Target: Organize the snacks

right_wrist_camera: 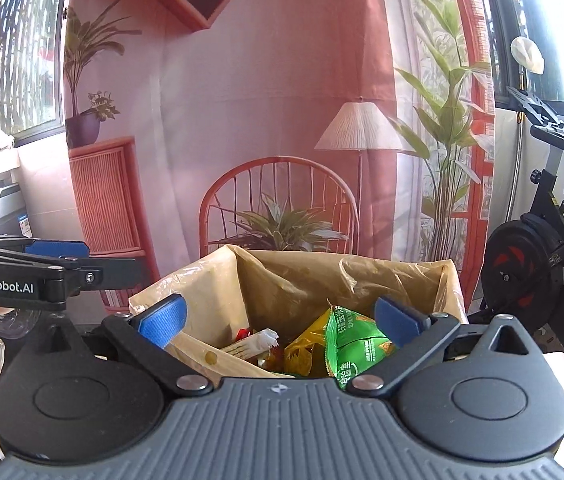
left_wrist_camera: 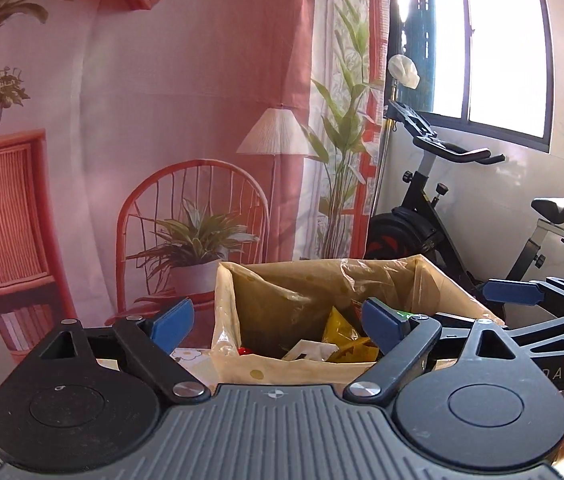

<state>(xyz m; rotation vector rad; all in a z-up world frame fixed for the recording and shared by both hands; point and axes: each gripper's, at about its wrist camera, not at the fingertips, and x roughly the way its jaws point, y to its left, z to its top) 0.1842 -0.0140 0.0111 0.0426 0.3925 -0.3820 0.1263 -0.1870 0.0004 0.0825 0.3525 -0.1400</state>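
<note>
Both of your tongs stand spread wide with nothing between the pads. The left tongs (left_wrist_camera: 277,320) hover in front of the near rim of the lined box (left_wrist_camera: 434,276), and the right tongs (right_wrist_camera: 282,316) hang just over that same rim, beside the left.

The snacks already sit inside the box: a green packet (right_wrist_camera: 348,338) lies on top toward the near right, yellow wrappers (right_wrist_camera: 302,354) next to it, and a white-ended stick pack (right_wrist_camera: 255,340) and something small and red (right_wrist_camera: 243,334) toward the near left.

Mind the loose plastic liner (right_wrist_camera: 201,280) draped over the box's left wall. If you pull either pair back low, a pad may catch that film and drag the liner or tip the box. The two tongs are also close together above the near rim, so crossing paths there could knock them into each other.
</note>
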